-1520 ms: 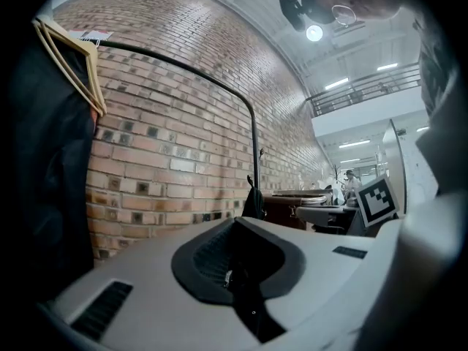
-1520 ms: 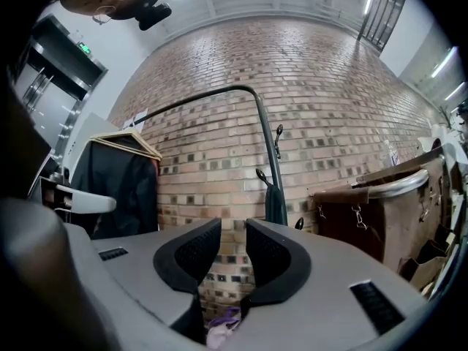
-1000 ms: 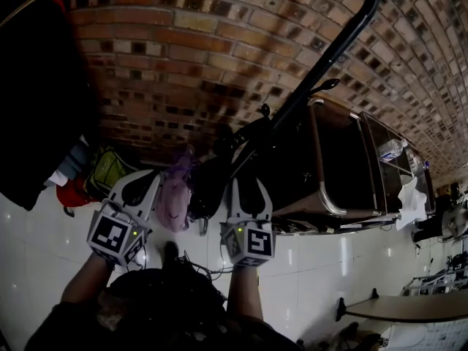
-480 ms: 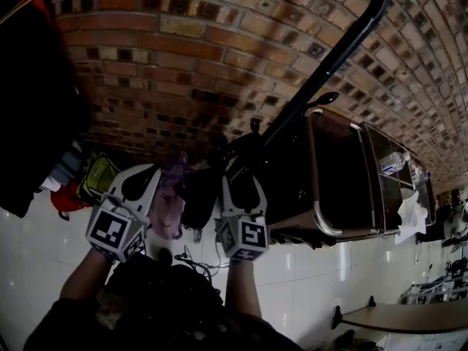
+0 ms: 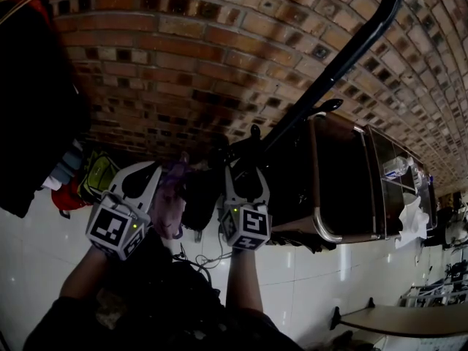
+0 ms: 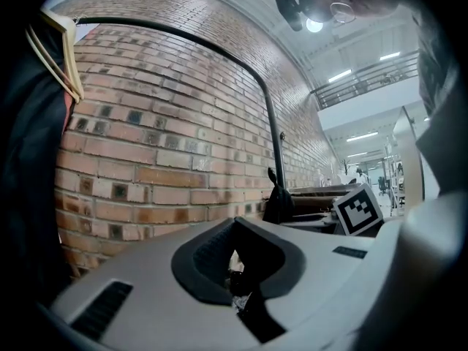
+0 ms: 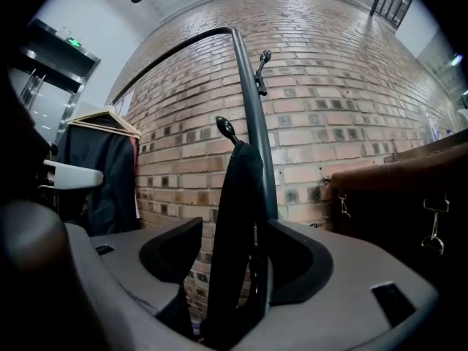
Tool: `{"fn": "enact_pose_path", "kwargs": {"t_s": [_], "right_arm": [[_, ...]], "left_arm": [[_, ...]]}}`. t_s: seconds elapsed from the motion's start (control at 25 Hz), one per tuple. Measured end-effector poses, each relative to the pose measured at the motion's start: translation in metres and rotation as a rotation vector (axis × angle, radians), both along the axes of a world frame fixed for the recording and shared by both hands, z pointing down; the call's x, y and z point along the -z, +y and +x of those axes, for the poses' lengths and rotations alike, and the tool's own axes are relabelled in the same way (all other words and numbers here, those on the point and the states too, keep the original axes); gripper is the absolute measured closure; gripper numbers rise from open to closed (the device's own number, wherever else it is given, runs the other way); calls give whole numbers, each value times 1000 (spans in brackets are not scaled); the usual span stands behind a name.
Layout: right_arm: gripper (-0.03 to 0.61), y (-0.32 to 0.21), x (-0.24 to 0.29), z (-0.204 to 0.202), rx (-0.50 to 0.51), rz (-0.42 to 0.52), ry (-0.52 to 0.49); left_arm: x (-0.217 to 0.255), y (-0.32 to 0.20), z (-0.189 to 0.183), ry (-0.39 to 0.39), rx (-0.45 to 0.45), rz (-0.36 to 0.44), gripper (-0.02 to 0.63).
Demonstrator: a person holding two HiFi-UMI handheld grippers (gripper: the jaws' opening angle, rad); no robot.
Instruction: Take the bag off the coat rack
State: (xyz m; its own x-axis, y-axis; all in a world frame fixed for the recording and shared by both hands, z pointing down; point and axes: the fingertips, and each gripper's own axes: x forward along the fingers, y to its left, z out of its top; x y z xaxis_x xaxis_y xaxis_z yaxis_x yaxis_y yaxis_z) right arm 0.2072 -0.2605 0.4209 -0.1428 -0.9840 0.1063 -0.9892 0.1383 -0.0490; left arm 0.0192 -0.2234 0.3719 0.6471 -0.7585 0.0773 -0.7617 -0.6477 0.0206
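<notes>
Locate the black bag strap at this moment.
In the right gripper view, the black strap hangs at centre from a hook on the coat rack pole, against the brick wall, and runs down between the right gripper's jaws, which are opening.

Black bag; black coat rack; red-brown brick wall

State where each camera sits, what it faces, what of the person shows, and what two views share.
Head view: on the head, looking down at the brick wall; shows forearms, left gripper, right gripper.
Left gripper view: rides that gripper, facing the wall along its closed jaws.
Right gripper view: rides that gripper; black strap between its opening jaws.
Shared: both gripper views show the rack pole.
</notes>
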Motion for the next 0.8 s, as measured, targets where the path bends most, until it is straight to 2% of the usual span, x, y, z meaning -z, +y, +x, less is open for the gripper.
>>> {"fn": "enact_pose_path", "kwargs": {"t_s": [0.2, 0.36, 0.44, 0.64, 0.72, 0.76, 0.8], "right_arm": [[318, -7, -2, 1, -28, 5, 32], [324, -8, 2, -1, -33, 6, 16], [353, -10, 4, -6, -26, 5, 21], [361, -20, 7, -5, -52, 39, 28], [402, -21, 7, -1, -73, 39, 19], [449, -21, 7, 0, -81, 38, 13], [457, -21, 8, 1, -83, 39, 4]], "left_arm": [[-4, -15, 6, -6, -28, -12, 580], [-5, -28, 10, 3, -48, -22, 580], [-4, -34, 12, 7, -60, -24, 580], [-9, -44, 18, 11, -97, -40, 580], [-10, -49, 20, 17, -110, -41, 580], [-10, -51, 20, 22, -115, -42, 580], [-10, -54, 21, 26, -120, -43, 580]]}}
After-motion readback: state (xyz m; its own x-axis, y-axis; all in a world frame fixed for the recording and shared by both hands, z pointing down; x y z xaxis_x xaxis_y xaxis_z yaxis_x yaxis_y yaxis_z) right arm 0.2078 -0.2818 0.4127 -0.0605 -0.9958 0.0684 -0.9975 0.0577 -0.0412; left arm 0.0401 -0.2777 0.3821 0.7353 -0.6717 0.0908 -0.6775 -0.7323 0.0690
